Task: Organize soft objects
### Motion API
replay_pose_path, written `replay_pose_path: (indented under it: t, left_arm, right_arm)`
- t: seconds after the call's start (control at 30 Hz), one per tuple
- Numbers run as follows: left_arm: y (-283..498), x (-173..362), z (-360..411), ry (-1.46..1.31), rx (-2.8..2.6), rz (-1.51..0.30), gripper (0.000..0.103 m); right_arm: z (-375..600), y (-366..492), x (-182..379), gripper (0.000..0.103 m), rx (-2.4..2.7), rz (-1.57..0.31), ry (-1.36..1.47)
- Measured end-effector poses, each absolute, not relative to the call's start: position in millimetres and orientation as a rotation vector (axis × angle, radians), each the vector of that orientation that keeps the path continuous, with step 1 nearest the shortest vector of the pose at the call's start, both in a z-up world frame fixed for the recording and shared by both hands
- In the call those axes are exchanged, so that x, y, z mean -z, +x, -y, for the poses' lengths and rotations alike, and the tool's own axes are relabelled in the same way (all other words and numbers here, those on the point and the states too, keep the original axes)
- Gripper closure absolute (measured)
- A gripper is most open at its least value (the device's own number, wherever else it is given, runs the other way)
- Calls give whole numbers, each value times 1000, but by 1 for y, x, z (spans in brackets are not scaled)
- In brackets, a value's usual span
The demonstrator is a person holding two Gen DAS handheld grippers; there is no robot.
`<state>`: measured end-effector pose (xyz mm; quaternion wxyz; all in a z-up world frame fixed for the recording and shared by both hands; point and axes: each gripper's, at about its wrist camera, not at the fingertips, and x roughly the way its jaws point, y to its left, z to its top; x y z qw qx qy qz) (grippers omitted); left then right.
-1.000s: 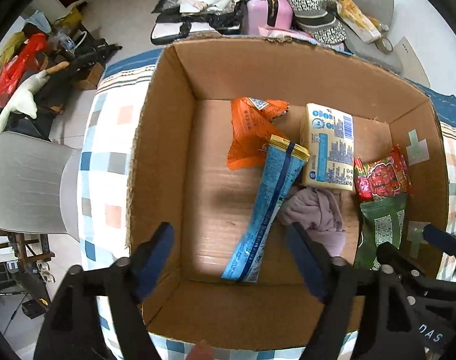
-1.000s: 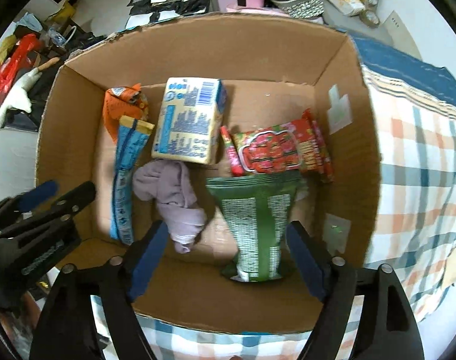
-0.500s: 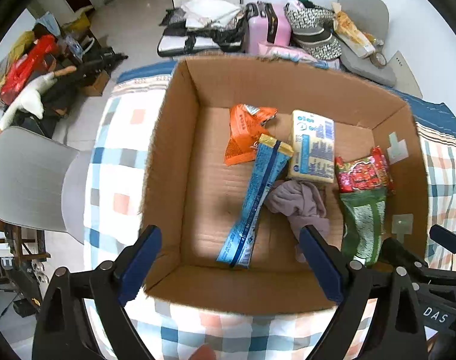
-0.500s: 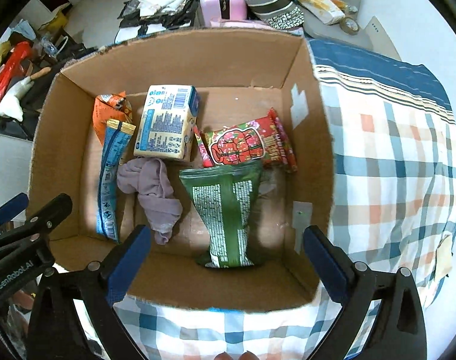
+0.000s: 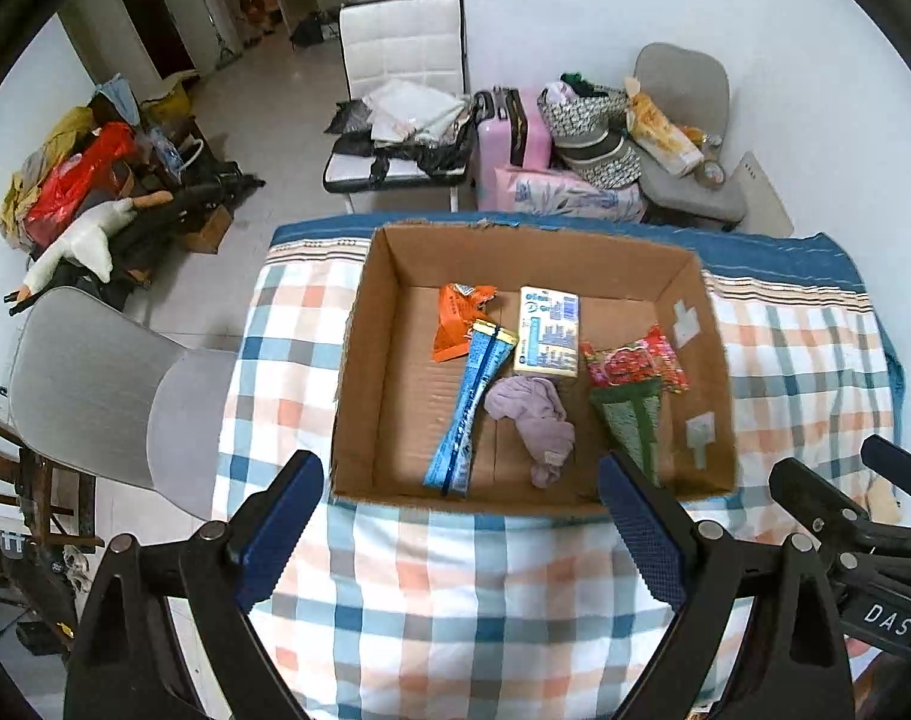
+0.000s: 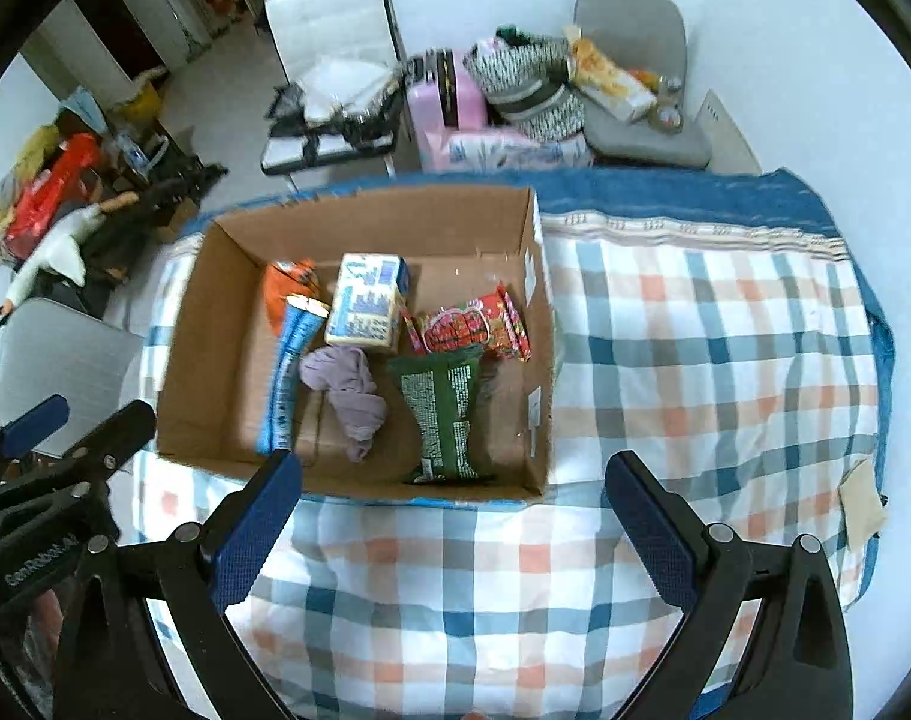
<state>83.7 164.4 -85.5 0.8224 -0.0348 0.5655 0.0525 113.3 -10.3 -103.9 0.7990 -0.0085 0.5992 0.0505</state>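
An open cardboard box [image 5: 383, 276] [image 6: 215, 276] sits on a checked tablecloth. Inside lie an orange packet [image 5: 455, 324], a long blue packet [image 5: 470, 414] [image 6: 287, 372], a pale yellow pack [image 5: 546, 333] [image 6: 365, 300], a mauve cloth [image 5: 536, 417] [image 6: 344, 384], a red packet [image 5: 635, 357] [image 6: 473, 327] and a green packet [image 5: 629, 420] [image 6: 443, 408]. My left gripper [image 5: 461, 531] is open and empty, above the cloth in front of the box. My right gripper [image 6: 452, 522] is open and empty, in front of the box's near right corner.
The checked tablecloth [image 5: 473, 600] [image 6: 695, 360] spreads to the right of the box. A grey chair [image 5: 107, 384] stands at the table's left. Behind the table are a white chair [image 5: 401, 60], a pink suitcase [image 5: 512, 132] and a grey chair with bags [image 5: 683, 120].
Both grippers have pulled back and up, out of the box; the box now looks smaller and farther. Both stay open and empty. The objects in the box have not moved.
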Motion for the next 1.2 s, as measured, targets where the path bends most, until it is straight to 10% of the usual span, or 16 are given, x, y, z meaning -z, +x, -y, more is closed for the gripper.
replay_pose_path:
  t: [1.2]
  left_arm:
    - [-18,-43,-151,-83,-131,-995,9]
  right_arm:
    - [37,-15,-74,0,-82,-1005,-46]
